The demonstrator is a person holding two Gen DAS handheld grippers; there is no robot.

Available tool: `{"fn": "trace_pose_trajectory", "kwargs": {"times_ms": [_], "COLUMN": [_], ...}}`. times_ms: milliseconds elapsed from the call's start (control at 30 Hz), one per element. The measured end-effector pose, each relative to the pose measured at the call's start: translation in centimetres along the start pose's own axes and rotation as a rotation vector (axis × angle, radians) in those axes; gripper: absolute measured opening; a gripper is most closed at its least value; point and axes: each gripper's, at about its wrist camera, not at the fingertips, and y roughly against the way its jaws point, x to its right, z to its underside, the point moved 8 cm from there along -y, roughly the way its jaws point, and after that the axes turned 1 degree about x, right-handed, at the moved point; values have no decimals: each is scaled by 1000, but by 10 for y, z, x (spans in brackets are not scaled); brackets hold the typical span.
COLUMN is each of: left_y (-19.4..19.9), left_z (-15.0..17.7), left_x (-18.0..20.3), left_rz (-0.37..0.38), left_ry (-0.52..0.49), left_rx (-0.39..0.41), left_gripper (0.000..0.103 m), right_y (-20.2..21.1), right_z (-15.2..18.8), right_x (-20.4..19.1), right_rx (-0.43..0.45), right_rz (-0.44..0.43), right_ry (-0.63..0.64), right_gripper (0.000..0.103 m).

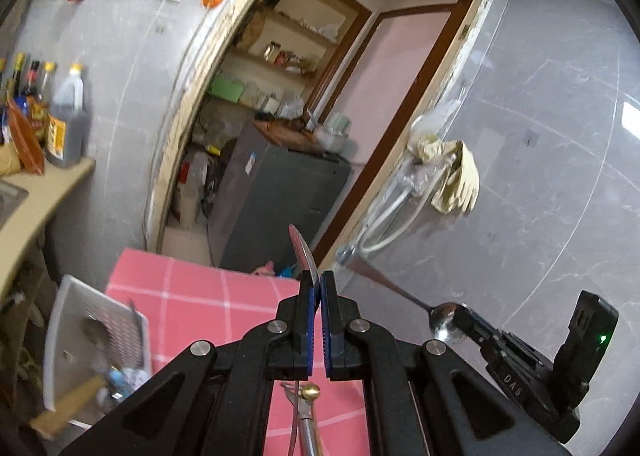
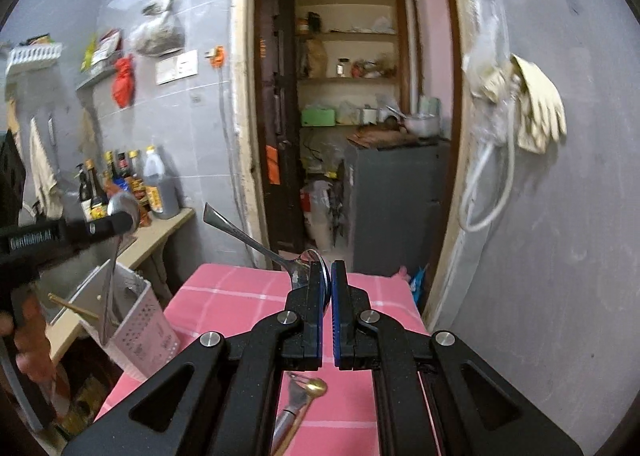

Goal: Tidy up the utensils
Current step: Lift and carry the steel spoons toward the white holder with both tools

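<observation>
A steel spoon (image 1: 306, 260) is clamped by its bowl between the blue pads of the left hand-held gripper (image 1: 319, 288), its handle hanging down below the jaws. A second spoon (image 2: 256, 242) is pinched by its bowl in the right hand-held gripper (image 2: 327, 280), with its handle slanting up and away to the left. Both spoons are held in the air above the desk (image 2: 224, 288), which is covered in a pink checked cloth.

A white perforated utensil basket (image 2: 140, 320) stands at the left edge of the desk. Some utensils are already in it, among them a large spoon (image 1: 98, 330), so part of the sorting can be judged as done. The two held spoons are not yet placed. More pieces are left on the cloth below the grippers: a gold-coloured spoon (image 2: 316, 386) and a steel-handled tool beside it that cannot be identified with certainty.

Beyond the desk, a grey tiled wall (image 2: 560, 216), an open doorway to a storage room, and a counter carrying sauce bottles (image 2: 156, 192) are seen. Pale rubber gloves (image 2: 536, 108) hang by the door frame. The two grippers are close together, so a collision on the way to the basket could be risked.
</observation>
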Motion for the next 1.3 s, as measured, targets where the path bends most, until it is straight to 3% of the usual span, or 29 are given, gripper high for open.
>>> {"fn": "trace_pose_trajectory", "kwargs": {"times_ms": [267, 467, 833, 1300], "left_y": [34, 40, 33, 21], "left_z": [-38, -44, -36, -33], "left_x": [-41, -78, -129, -149], "left_rz": [-32, -67, -139, -172], "left_ry": [36, 54, 110, 95], "left_rx": [101, 148, 165, 141], "left_gripper": [3, 3, 3, 3], "right_y": [-1, -10, -20, -22], "right_z": [-2, 8, 16, 10], "right_x": [-60, -96, -141, -183], "right_rx": [-48, -103, -185, -215], "right_rz": [-71, -89, -88, -19], "right_ry": [119, 230, 396, 574], "right_gripper": [4, 4, 4, 4]}}
